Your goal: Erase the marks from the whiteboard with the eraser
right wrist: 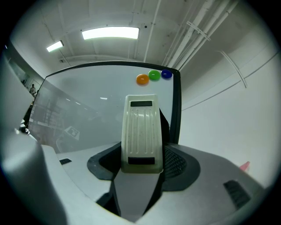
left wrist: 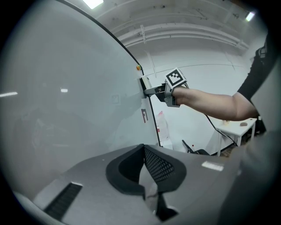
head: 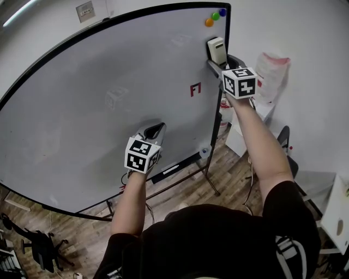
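A large whiteboard (head: 82, 109) carries a small red mark (head: 195, 89) near its right edge; the left gripper view also shows this mark (left wrist: 144, 115). My right gripper (head: 221, 61) is shut on a cream eraser (head: 217, 50), held up by the board's right frame, above and right of the mark. In the right gripper view the ribbed eraser (right wrist: 141, 127) stands between the jaws of that gripper (right wrist: 141, 151), with the board (right wrist: 101, 96) behind. My left gripper (head: 158, 126) hangs lower, before the board's lower middle, its jaws (left wrist: 143, 147) shut on nothing.
Orange (head: 209, 22), green (head: 215, 16) and blue (head: 222, 12) magnets sit at the board's top right corner. A tray (head: 174, 169) runs along the board's bottom edge. A white cabinet with a bag (head: 271, 71) stands right of the board, a black chair (head: 38, 245) at lower left.
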`<state>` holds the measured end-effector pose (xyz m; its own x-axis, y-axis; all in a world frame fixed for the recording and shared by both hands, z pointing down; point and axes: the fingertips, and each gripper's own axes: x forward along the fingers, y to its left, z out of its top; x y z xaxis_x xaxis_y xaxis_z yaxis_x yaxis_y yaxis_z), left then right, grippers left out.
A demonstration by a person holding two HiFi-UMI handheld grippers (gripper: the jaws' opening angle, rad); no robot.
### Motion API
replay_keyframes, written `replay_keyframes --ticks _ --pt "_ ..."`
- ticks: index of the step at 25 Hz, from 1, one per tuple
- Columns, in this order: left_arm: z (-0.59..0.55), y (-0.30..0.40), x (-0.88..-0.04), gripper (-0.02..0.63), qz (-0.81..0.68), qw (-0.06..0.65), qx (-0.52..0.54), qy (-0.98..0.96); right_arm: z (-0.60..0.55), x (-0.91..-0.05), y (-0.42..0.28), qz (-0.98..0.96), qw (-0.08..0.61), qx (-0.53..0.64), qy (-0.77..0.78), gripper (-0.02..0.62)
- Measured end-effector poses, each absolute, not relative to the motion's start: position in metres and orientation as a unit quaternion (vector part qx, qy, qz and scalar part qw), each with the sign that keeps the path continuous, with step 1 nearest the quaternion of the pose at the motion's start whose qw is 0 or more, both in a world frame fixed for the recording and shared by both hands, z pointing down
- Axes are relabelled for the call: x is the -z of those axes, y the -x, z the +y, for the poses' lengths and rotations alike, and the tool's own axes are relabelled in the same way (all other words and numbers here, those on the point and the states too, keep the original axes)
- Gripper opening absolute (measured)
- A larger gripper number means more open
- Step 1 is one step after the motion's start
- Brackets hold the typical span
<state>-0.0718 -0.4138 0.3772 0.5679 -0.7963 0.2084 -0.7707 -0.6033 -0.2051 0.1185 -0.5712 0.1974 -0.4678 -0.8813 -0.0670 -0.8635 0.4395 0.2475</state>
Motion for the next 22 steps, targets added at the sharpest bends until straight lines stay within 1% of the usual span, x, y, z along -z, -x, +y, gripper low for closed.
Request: replay_keyframes --ticks 12,17,22 --pt "-0.412 0.078 -0.377 0.012 0.450 0.048 0.144 0.880 -0.574 -0.194 -0.117 -0.847 0.034 0.122 -0.516 0.252" --pt "-0.409 0.074 -0.379 0.012 0.450 0.038 0.140 0.881 -0.573 -0.193 -0.117 -0.844 0.038 0.121 -0.520 0.250" --pt "-0.407 0.073 -0.380 0.012 0.448 0.037 0.143 0.882 -0.566 -0.184 -0.110 -0.854 0.024 0.121 -0.506 0.252"
